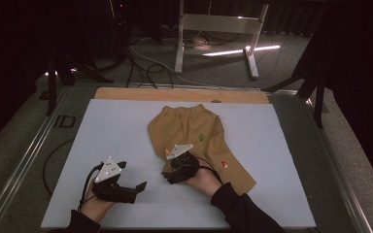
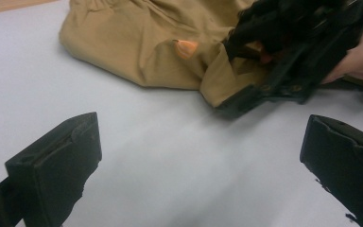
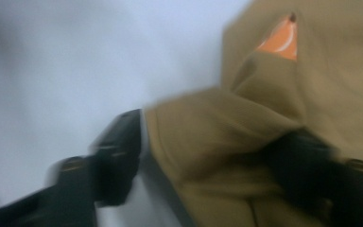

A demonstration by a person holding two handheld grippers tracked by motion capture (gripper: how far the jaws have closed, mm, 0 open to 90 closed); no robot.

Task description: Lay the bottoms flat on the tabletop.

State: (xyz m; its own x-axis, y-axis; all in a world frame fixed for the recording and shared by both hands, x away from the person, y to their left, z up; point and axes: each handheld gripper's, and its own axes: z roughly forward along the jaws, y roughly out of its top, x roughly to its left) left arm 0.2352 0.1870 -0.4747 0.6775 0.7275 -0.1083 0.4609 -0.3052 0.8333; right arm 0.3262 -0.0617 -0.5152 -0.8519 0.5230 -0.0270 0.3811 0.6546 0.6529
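Note:
Tan trousers (image 1: pixel 194 131) lie spread on the white board (image 1: pixel 116 131), waistband at the far side, with small orange (image 1: pixel 224 164) and green (image 1: pixel 202 137) patches. My right gripper (image 1: pixel 172 174) is at the hem of the near left leg. In the right gripper view a fold of the tan cloth (image 3: pixel 246 142) sits between the jaws of the right gripper (image 3: pixel 208 161), with a pale sliver between cloth and one jaw. The left gripper view shows the right gripper (image 2: pixel 231 75) straddling the trousers' (image 2: pixel 137 42) hem. My left gripper (image 1: pixel 133 175) (image 2: pixel 198 156) hovers open over bare board to the left.
A wooden strip (image 1: pixel 179 94) runs along the board's far edge. Metal rails (image 1: pixel 24 160) border the table on both sides. Behind it, on the floor, stand a white frame (image 1: pixel 218 24) and loose cables (image 1: pixel 141 63).

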